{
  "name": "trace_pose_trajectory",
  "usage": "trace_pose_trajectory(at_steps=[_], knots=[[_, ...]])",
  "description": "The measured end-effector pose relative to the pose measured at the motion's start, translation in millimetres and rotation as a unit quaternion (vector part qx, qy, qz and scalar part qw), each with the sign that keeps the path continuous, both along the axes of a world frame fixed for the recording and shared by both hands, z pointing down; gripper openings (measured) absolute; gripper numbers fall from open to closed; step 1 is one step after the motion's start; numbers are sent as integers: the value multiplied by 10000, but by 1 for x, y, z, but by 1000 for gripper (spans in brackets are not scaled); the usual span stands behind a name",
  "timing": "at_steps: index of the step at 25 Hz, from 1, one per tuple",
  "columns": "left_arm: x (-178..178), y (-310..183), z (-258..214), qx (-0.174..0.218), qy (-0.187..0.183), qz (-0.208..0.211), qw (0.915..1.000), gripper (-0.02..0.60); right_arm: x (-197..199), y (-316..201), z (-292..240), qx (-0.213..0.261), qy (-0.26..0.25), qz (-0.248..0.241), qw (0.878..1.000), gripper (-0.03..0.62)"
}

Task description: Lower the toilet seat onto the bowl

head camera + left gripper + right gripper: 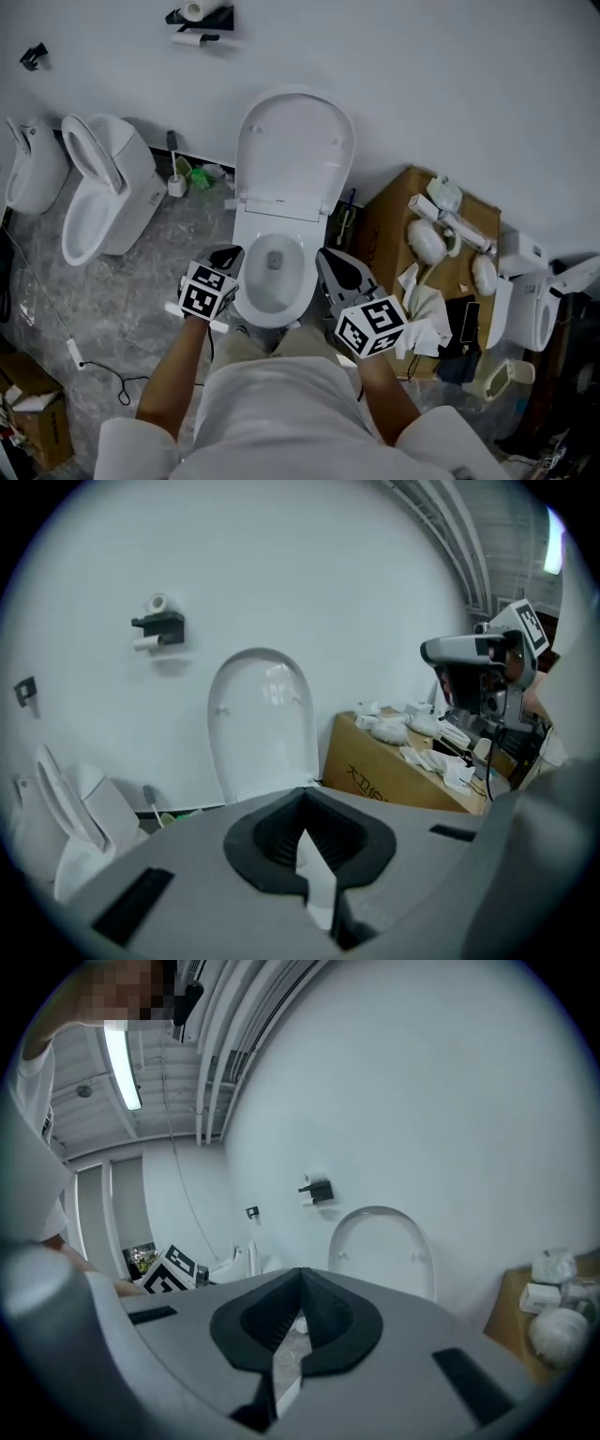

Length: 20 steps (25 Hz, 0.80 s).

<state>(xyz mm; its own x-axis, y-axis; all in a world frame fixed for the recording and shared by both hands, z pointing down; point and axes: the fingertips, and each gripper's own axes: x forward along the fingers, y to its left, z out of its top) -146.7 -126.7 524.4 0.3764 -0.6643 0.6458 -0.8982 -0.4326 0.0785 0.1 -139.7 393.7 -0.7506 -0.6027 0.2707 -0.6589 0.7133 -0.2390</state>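
Toilet seat [293, 150] stands raised, leaning back towards the white wall [450, 84] behind its hinge. Nearest the person, the left gripper [230, 255] and right gripper [330, 262] hover at either side of the toilet bowl [302, 286], near its front rim, both with jaws together on nothing. Beyond them the seat looks like light, stiff, glossy plastic, probably slippery. I would catch its top edge and ease it down, lest it slam.
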Motion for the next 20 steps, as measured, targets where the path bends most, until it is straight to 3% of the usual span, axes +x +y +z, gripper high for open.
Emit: trace_pose_trajectory(at_steps=[13, 20], knots=[[-18, -29, -124, 1298, 104, -228, 9912, 6, -2, -27, -66, 363, -439, 137, 9983, -3], [-24, -38, -203, 2175, 406, -345, 9746, 6, 9, -40, -90, 492, -631, 260, 9965, -3]])
